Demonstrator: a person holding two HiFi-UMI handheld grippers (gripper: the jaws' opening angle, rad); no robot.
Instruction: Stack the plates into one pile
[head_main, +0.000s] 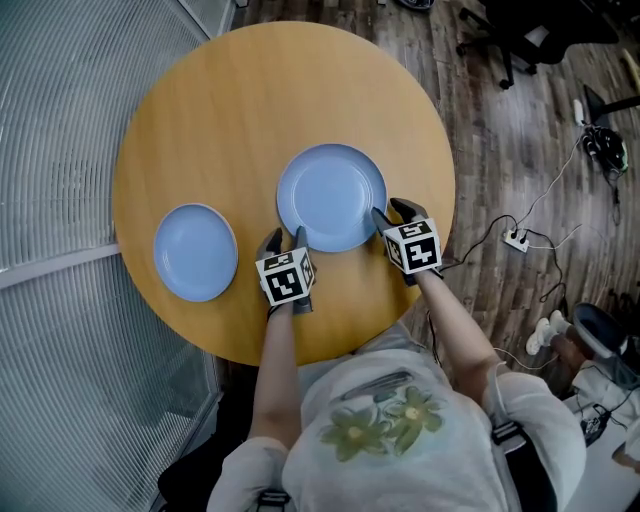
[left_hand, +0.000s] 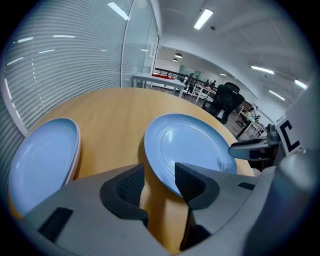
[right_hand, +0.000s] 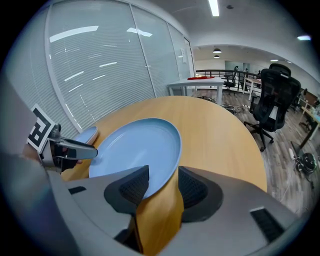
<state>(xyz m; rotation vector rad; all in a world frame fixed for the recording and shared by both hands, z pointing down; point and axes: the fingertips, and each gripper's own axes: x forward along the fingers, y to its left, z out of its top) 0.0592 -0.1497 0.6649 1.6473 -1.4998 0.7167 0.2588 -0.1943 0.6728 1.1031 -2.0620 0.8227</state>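
both claws wide at the big plate's near rim, nothing lifted yet

we're looking down on the round tabletop, and our landmark is the big plate, pale blue, lying flat near the middle. the small plate, same blue, lies flat to the left of the big plate and a little nearer to us, with bare wood between the two. so that's two separate plates, no pile yet.

the left claw sits at the big plate's near-left rim, the right claw at its near-right rim. the left claw's own view shows its jaws standing wide apart, with the big plate's rim just by the right-hand jaw and no pad pressing on it. the right claw's own view tells the same story: jaws wide, the rim reaching into the gap beside the left-hand jaw, no squeeze. both claws hold nothing.

we read this as the line-up step. a two-claw pick of the big plate looks set up, but the grasp is not yet made. next, we'd say, each claw has to get the rim squarely between its pads. since the plate lies flat, that may call for a roll of the wrist. then both close together, lift level and carry it left toward the small plate. whether either claw touches the tabletop, we can't tell.
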